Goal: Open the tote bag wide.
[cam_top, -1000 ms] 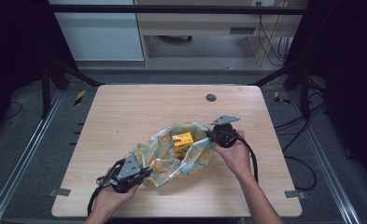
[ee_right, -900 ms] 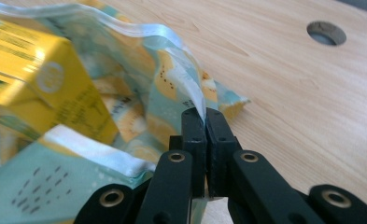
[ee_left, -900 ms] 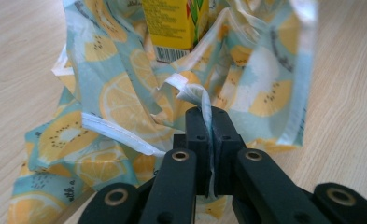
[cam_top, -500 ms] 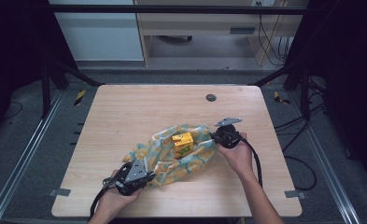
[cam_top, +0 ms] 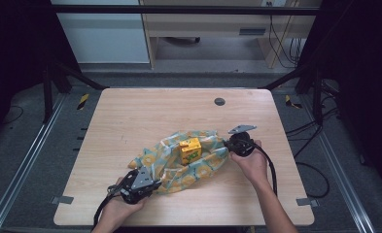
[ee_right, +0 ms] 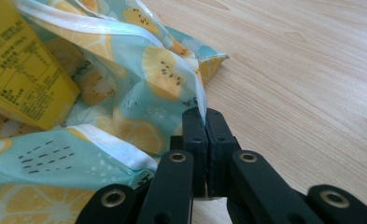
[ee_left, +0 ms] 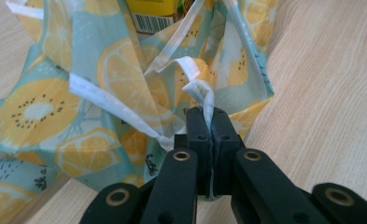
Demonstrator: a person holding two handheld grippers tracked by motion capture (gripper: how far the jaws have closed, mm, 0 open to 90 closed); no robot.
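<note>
Your left gripper (cam_top: pixel 147 182) and right gripper (cam_top: pixel 232 144) each pinch one cloth (cam_top: pixel 198 165), pulled lower-left since earlier, around one yellow carton (cam_top: pixel 190 150).

Fruit-print cloth (cam_top: pixel 191 162) on wooden table (cam_top: pixel 145 116), yellow box (cam_top: pixel 190 150) on it, left gripper (cam_top: pixel 139 182) and right gripper (cam_top: pixel 238 144) at opposite ends.

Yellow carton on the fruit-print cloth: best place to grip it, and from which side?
Grip the yellow carton across its two flat side faces near the top, coming straight down. It stands upright mid-cloth with the fruit-print cloth bunched round its base, so low side approaches look blocked. Both the left gripper and right gripper are clamped on cloth edges.
</note>
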